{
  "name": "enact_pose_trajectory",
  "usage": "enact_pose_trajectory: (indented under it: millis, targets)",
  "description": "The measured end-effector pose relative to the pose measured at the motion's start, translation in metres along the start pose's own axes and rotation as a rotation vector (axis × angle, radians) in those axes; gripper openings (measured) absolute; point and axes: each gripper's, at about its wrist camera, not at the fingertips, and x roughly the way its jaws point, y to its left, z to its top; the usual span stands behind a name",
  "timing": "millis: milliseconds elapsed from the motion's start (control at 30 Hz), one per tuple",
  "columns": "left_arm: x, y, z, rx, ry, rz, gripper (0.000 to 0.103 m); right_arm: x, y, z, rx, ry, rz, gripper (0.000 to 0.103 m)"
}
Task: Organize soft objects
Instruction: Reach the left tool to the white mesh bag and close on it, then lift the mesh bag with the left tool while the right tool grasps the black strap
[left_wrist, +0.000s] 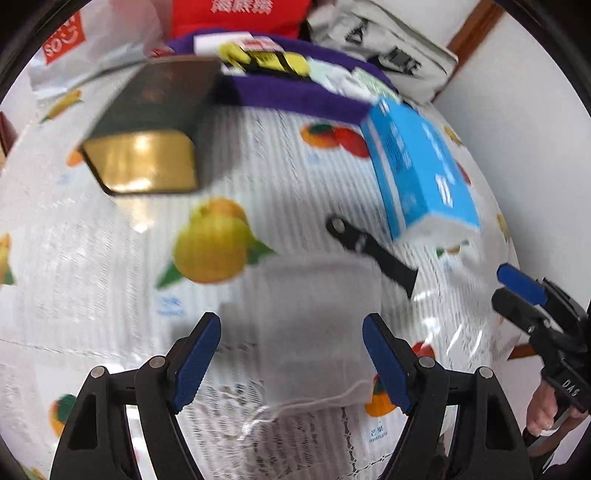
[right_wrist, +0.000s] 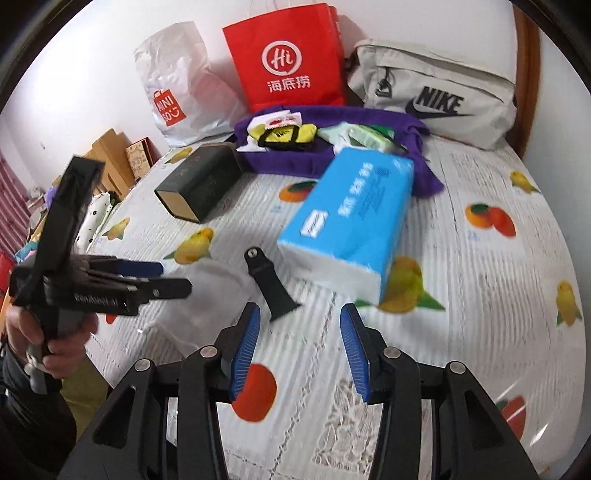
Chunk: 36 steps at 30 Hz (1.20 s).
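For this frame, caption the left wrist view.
Open left claw above a white mask on the fruit-print tablecloth, blue tissue pack beyond.

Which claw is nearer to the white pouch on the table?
Left. The left claw hangs open right over the white pouch; the right claw is off to the side, past the black scraper.

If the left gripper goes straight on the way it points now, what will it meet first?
Most likely the white face mask on the tablecloth: it lies between the open left gripper fingers, though blur makes depth uncertain.
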Motion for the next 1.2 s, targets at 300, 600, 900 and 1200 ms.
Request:
enact_pose_trajectory:
  millis: [300,600,900,1200]
  targets:
    - [0.014,-0.032,-0.009,0.106,-0.034,0.067,0.103,0.001,-0.005,-0.021,0.016,0.018,-0.024,0.045]
    - [0.026,-0.051,-0.012,0.188,-0.098,0.218,0.100,0.014,-0.015,-0.033,0.049,0.051,-0.015,0.045]
    - [-0.001,0.002,-0.007,0.099,-0.160,0.183,0.007,0.032,0.006,-0.022,-0.003,0.045,0.003,0.045]
    - [-0.015,0.055,-0.017,-0.034,-0.181,0.109,0.006,0.064,0.034,0.002,-0.084,0.033,0.025,0.045]
